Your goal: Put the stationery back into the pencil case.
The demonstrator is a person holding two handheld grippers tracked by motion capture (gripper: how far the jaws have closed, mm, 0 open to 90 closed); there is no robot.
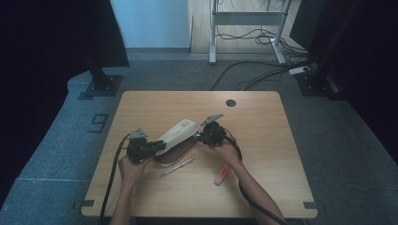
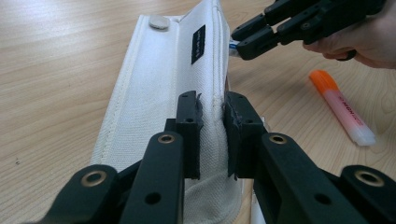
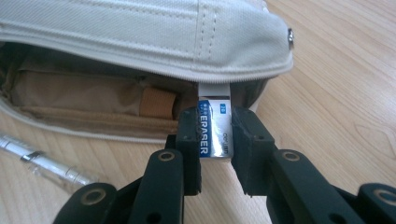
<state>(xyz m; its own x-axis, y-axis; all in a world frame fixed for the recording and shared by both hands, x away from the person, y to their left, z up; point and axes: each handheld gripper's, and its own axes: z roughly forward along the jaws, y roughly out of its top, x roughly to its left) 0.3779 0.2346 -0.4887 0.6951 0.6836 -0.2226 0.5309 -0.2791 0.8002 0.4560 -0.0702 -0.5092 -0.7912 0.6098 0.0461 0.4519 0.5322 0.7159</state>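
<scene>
The left claw (image 2: 212,128) is pinching the edge of the white flap of the case (image 2: 154,107) and holds it up off the bench (image 1: 263,140). The case sits near the middle of the bench, and its open side faces the right claw (image 3: 214,140). Inside it looks tan, with pockets.

The right claw is pinching an eraser (image 3: 214,128). The eraser has a blue and silver wrap with the word ERASER on it, and a white end sticks out at the top. That white end is right at the mouth of the case, just under the lifted flap.

A clear pen (image 1: 177,167) lies on the bench just in front of the case. An orange marker (image 1: 222,174) lies on the bench close to the right hand (image 1: 226,151). The left hand (image 1: 131,166) is just beside the case.
</scene>
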